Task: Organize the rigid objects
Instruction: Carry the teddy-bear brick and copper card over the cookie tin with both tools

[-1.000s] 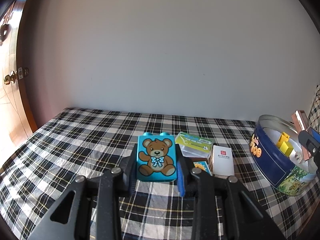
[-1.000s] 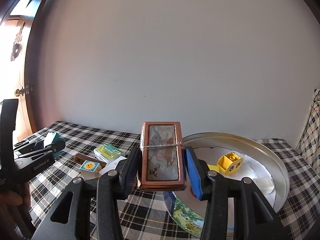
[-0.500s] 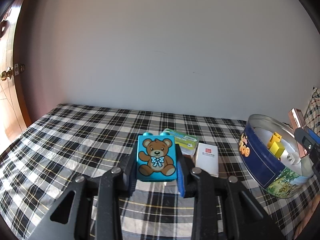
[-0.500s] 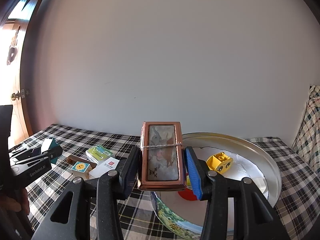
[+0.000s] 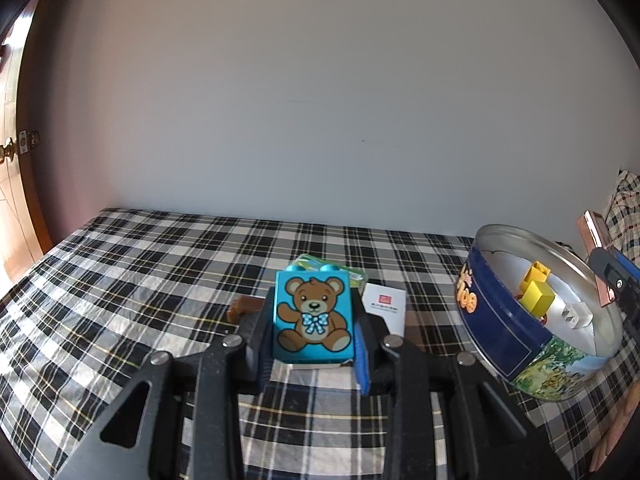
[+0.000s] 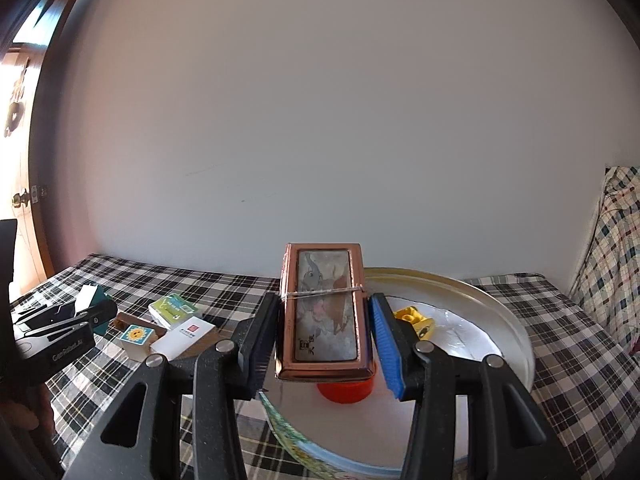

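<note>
My left gripper (image 5: 314,334) is shut on a turquoise toy block with a teddy bear (image 5: 313,317), held above the checked cloth. My right gripper (image 6: 324,332) is shut on a copper-framed flat case (image 6: 325,312) with a rubber band round it, held over the open round tin (image 6: 516,344). In the left wrist view the tin (image 5: 504,344) stands at the right with yellow blocks (image 5: 536,292) inside, and the case (image 5: 596,240) shows above its far rim. A yellow block (image 6: 414,320) and a red cap (image 6: 344,392) lie in the tin.
On the cloth (image 5: 140,280) lie a white card box (image 5: 386,308), a green-and-white box (image 6: 174,310), a sun-picture block (image 6: 138,338) and a brown piece (image 5: 240,306). A checked cushion (image 6: 616,240) stands at the right, a door (image 5: 16,208) at the left.
Both grippers have shifted rightward with their loads. The tin sits closer in the left view; the right gripper now hangs further over the tin, where the red cap has come into sight.
</note>
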A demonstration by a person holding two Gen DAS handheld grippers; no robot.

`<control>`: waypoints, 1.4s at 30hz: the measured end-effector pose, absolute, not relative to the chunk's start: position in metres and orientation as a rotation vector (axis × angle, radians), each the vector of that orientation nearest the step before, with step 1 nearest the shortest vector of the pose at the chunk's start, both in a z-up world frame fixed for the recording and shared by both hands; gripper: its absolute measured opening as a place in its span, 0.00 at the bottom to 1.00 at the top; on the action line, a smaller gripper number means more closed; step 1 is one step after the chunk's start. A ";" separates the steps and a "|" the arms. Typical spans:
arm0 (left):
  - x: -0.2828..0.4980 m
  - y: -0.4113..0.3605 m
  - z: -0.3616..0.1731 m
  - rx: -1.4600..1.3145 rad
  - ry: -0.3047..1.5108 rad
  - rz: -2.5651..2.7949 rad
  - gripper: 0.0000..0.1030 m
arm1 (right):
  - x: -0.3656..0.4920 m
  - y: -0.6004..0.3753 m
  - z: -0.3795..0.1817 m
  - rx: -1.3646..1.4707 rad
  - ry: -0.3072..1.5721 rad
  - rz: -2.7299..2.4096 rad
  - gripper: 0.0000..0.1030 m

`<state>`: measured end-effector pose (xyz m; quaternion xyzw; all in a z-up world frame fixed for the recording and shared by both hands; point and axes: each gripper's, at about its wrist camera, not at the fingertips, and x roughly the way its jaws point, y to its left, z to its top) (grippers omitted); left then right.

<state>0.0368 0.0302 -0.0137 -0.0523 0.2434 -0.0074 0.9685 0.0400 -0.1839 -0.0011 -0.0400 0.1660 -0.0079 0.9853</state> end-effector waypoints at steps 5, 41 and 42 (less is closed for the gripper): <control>0.039 0.022 -0.014 -0.109 0.496 -0.023 0.29 | 0.039 -0.195 0.001 -0.075 0.332 -0.033 0.47; 0.046 -0.059 0.003 -0.097 0.451 -0.178 0.29 | 0.039 -0.268 0.009 -0.040 0.320 -0.152 0.47; 0.047 -0.062 0.003 -0.095 0.452 -0.187 0.29 | 0.039 -0.270 0.009 -0.039 0.321 -0.156 0.47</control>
